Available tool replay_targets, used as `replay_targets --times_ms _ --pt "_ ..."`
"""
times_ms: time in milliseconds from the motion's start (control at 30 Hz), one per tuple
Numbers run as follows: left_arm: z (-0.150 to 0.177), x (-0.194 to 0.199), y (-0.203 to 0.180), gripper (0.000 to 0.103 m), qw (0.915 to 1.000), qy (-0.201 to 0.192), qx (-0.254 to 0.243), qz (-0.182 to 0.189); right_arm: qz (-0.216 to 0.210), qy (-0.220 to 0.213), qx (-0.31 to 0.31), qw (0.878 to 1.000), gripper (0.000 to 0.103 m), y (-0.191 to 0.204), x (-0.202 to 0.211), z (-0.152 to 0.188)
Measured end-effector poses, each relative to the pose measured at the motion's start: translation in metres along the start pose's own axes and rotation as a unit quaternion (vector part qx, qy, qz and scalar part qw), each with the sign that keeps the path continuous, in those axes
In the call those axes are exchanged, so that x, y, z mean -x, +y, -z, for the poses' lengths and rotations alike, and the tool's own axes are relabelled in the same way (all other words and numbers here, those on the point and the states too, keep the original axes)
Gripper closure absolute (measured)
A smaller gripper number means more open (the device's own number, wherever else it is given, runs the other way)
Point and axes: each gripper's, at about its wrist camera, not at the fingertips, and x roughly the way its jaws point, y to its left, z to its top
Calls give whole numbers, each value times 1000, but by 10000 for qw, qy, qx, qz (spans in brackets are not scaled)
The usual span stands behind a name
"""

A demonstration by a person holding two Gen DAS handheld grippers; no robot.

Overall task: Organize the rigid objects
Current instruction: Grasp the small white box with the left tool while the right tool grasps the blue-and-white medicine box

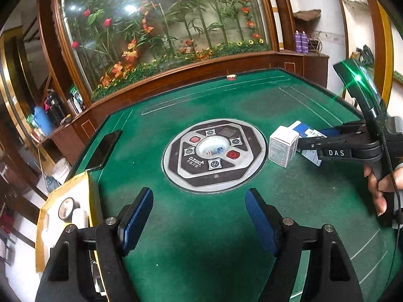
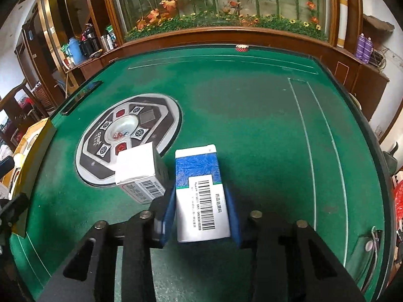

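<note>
From the left wrist view, the left gripper (image 1: 199, 216) is seen held wide apart over bare green felt of the mahjong table (image 1: 201, 239), nothing between its blue pads (image 1: 137, 216); it is judged idle for now. Off to the right in that view, the right gripper (image 1: 306, 144) is reached in sideways, its tips at the blue-and-white box (image 1: 308, 132), with the white box (image 1: 282, 147) standing just in front, close to the rim of the central dice console (image 1: 214, 154). A black phone (image 1: 104, 149) is noted at the far left edge, and an open cardboard carton (image 1: 63, 216) with a tape roll sits just off the table's left corner; whether that carton is the destination cannot be told. From the right wrist view, the right gripper (image 2: 201, 211) is closed in on the blue-and-white box (image 2: 201, 193), both pads (image 2: 167, 214) pressed on its long sides, barcode face up; whether the box is lifted or resting on the felt cannot be told. The white box (image 2: 141, 171) is just left of it, near or touching at the corner, partly over the console (image 2: 128, 136). Step judged: pick of the blue-and-white box, grasp made, transport not yet done. Next move is judged to call for a clean lift clear of the white box before any sideways travel, so the neighbour is not dragged or tipped; the left gripper could then be brought to the white box.
</note>
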Motion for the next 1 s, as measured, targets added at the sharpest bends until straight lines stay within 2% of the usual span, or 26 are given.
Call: replay_targets --times_ms 333,467,667,767,867,1000 --pt "-5 -4 -16 24 9992 -51 -291 -274 74 48 230 9997 69 11 7 4" --pt "-8 -4 -22 19 9989 -83 -363 -298 44 -36 519 9986 69 26 13 7" --pt "-9 -11 -28 17 9986 22 -433 -311 -338 -11 745 9966 69 42 16 12" --pt "-10 -16 -29 15 9990 133 -390 -198 -543 49 725 9959 69 45 17 13" --pt "-10 -19 -29 13 9994 163 -312 -71 -382 -23 580 9976 69 37 21 10" --pt "-15 -29 -30 13 9990 264 -155 327 -319 -14 156 9994 69 19 23 5"
